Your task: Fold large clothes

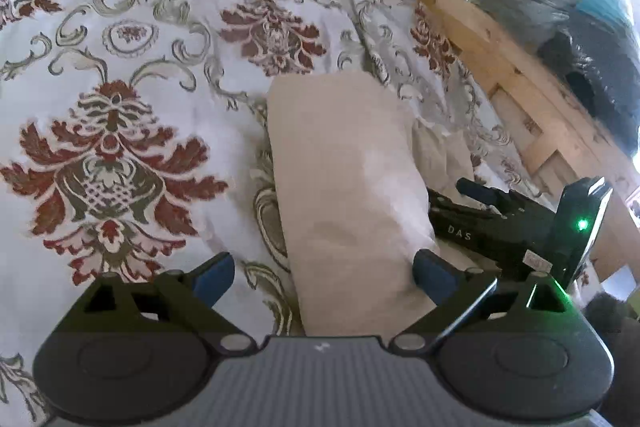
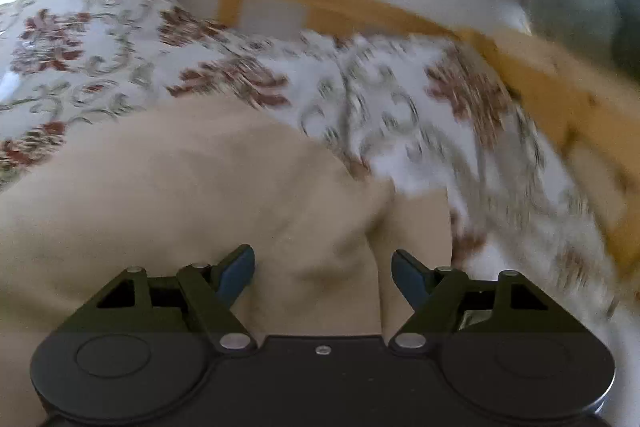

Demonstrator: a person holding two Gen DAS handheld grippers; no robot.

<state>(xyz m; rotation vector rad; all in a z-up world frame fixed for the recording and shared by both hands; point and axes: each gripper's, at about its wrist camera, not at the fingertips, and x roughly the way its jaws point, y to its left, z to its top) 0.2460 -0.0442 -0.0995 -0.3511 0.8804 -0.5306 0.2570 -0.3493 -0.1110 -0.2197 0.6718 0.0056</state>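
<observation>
Beige garment [image 2: 200, 195] between spread jaws, ungripped.

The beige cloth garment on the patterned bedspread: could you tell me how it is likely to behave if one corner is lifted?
The beige cloth garment would probably droop: it shows soft creases and rounded folds. It looks light, lying on the floral patterned bedspread without visibly denting it. A push would likely bunch it rather than slide it whole. Both the left hand-held gripper and the right hand-held gripper are open over it.
</observation>
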